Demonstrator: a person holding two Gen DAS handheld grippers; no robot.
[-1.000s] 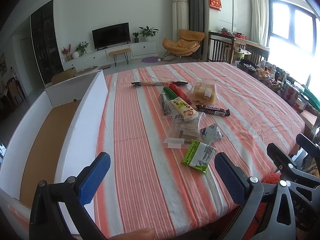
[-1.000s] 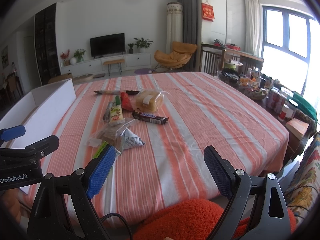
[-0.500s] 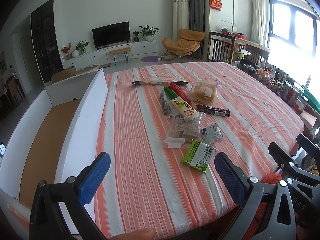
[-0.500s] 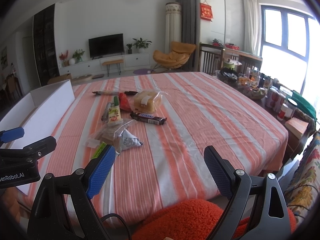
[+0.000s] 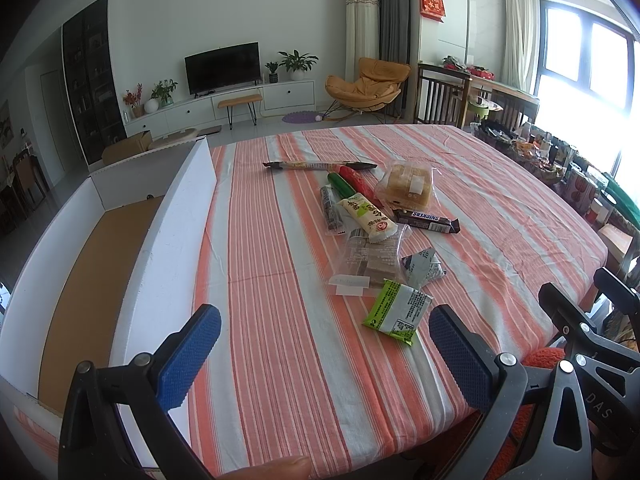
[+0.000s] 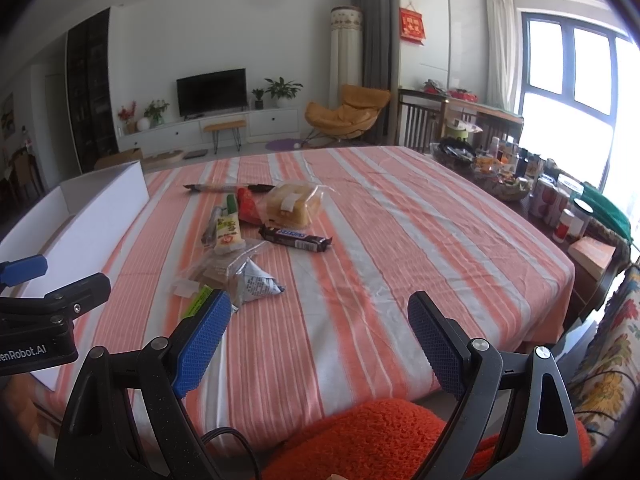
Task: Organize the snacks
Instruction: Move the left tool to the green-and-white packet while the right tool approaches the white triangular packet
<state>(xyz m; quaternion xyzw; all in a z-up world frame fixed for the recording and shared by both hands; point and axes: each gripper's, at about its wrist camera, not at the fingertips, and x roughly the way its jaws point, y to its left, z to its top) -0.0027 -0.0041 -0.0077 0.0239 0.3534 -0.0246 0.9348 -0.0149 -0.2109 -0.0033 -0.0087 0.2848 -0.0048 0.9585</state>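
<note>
Black television [image 5: 222, 67] on white cabinet [image 5: 224, 105], orange lounge chair [image 5: 366, 87], potted plants [image 5: 298, 63], bright window [image 6: 572, 92]

The snacks [image 5: 372, 232] are laid in a bunch on the table [image 5: 500, 208] (near its middle). The box [image 5: 168, 240] is set to their left.

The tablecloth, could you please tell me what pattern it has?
Orange and white stripes on the tablecloth, clearest in the right wrist view.

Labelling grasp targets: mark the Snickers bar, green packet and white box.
Snickers bar [image 5: 426, 220], left wrist view, middle of the wrapper.
green packet [image 5: 398, 311], left wrist view, centre of its printed face.
white box [image 5: 168, 236], left wrist view, its near side wall.
</note>
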